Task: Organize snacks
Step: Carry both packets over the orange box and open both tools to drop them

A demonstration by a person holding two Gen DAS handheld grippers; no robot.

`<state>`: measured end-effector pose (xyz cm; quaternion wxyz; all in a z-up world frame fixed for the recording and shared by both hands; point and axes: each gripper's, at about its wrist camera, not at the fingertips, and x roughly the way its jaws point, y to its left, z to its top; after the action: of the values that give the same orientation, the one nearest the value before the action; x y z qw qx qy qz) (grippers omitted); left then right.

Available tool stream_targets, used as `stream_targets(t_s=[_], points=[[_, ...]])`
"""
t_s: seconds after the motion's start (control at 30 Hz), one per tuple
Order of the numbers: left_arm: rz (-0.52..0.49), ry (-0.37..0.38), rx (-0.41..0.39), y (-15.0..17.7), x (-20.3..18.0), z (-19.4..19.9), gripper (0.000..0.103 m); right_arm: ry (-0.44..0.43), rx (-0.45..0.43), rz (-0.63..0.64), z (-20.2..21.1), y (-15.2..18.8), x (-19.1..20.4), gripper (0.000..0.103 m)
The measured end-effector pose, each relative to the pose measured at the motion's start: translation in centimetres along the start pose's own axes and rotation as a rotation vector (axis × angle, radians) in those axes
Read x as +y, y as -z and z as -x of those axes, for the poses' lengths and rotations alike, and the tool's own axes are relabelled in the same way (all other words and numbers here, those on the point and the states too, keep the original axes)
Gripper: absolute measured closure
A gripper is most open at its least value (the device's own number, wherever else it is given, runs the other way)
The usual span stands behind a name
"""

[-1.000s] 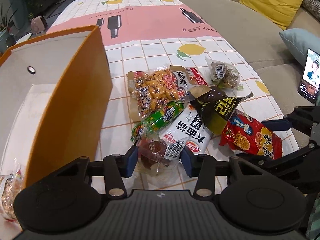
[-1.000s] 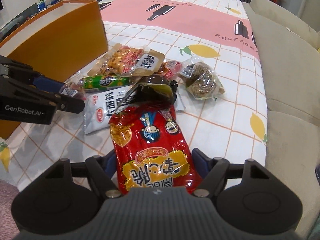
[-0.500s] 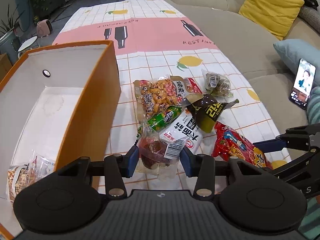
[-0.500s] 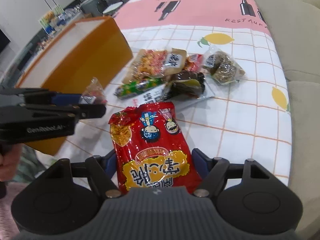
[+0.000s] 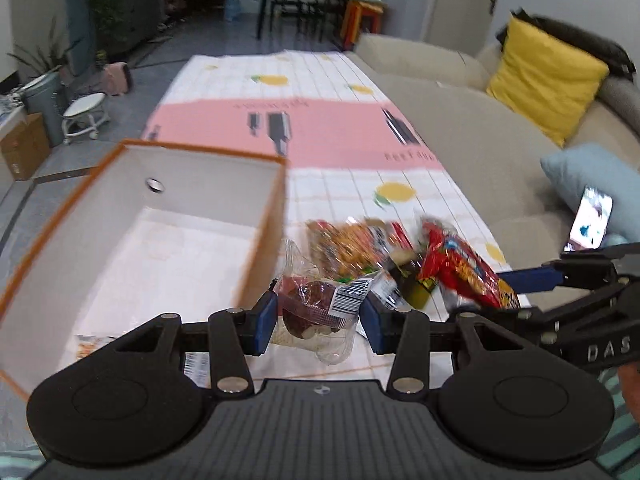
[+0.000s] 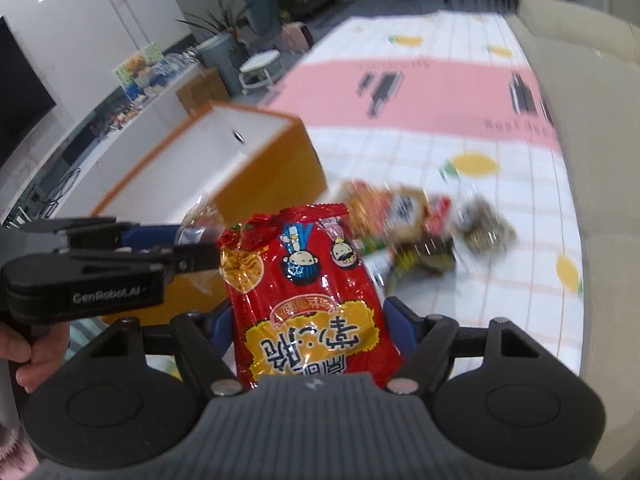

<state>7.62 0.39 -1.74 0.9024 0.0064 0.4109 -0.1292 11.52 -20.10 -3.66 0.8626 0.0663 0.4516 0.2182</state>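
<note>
Living room with beige sofa [image 5: 460,128], yellow cushion [image 5: 548,80], long desk [image 5: 320,136] under a pink-and-white checked cloth; orange box [image 5: 264,232] with white inside at the desk's near left, open top; left gripper [image 5: 316,316] raised beside the box's right wall, jaws clamped on a clear packet of dark red snack [image 5: 316,304]; right gripper [image 6: 308,320] lifted above the desk, jaws clamped on a red snack bag [image 6: 304,288]; blurred pile of remaining snacks [image 6: 412,228] on the cloth, right of the box
</note>
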Motion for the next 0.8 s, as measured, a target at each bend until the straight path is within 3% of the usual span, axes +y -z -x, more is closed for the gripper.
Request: stream_targets(t_s=[0.2,0.33,0.5,0.8], points=[[-0.009,-0.062,-0.041,-2.0,3.7,3.4,0.052,-0.045,-0.045,0.119,0.4,-4.6,4.2,0.030],[-0.065,-0.115,-0.025,-3.5,6.0,4.2,0.052,-0.086,-0.054,0.201,-0.6,-7.5,7.8,0.030],[-0.152,-0.175,0.073,-4.3,9.1,2.0,0.052,-0.109,-0.011,0.284,-3.9,-10.6,11.8,0.030],[-0.336,-0.218,0.249,-3.0,12.0,-4.2,0.052,-0.036,0.150,0.450,-12.9,-13.1,17.1,0.030]])
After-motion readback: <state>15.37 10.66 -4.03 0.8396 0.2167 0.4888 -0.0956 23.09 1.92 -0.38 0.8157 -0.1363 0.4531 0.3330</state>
